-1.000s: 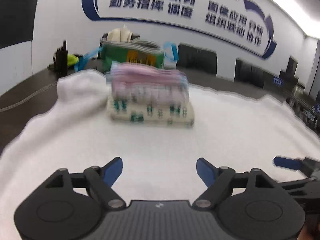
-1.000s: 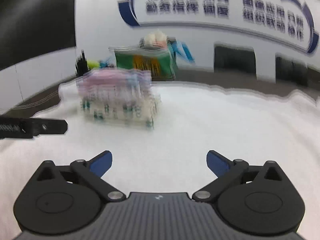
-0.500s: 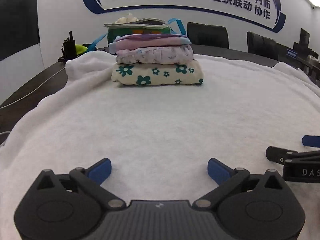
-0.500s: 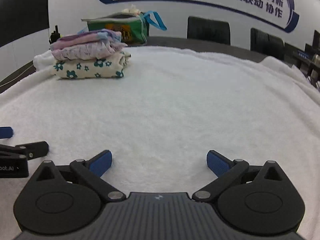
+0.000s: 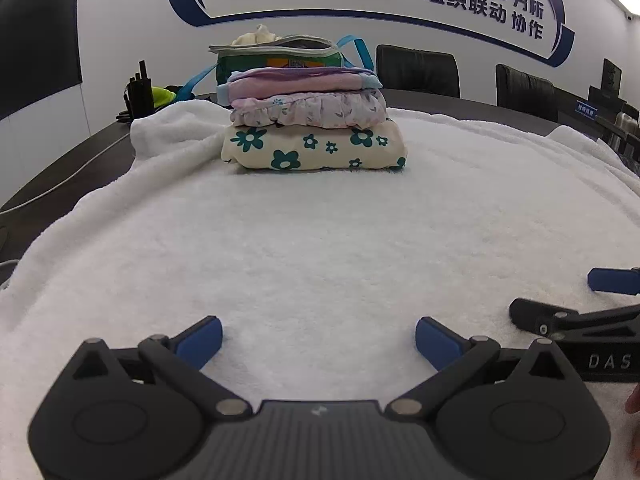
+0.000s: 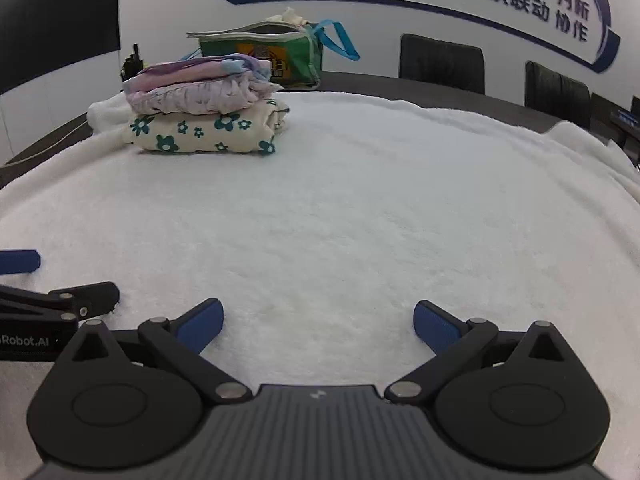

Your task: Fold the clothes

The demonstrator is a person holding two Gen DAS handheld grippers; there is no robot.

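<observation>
Matte black left gripper (image 5: 319, 340) and right gripper (image 6: 318, 322), alike in build: ribbed dark-grey housing with a small pale logo at centre, flanked by two rounded black lobes embossed with circles. Angled black linkage arms pinned with silver rivets, ending in blue-padded fingertips (image 5: 200, 338). White lettering "DAS" on the right gripper's side, seen from the left wrist; "Robot.AI" on the left gripper's side, seen from the right wrist, beside small silver screws. Sliver of skin (image 5: 634, 402) at frame edge.
</observation>
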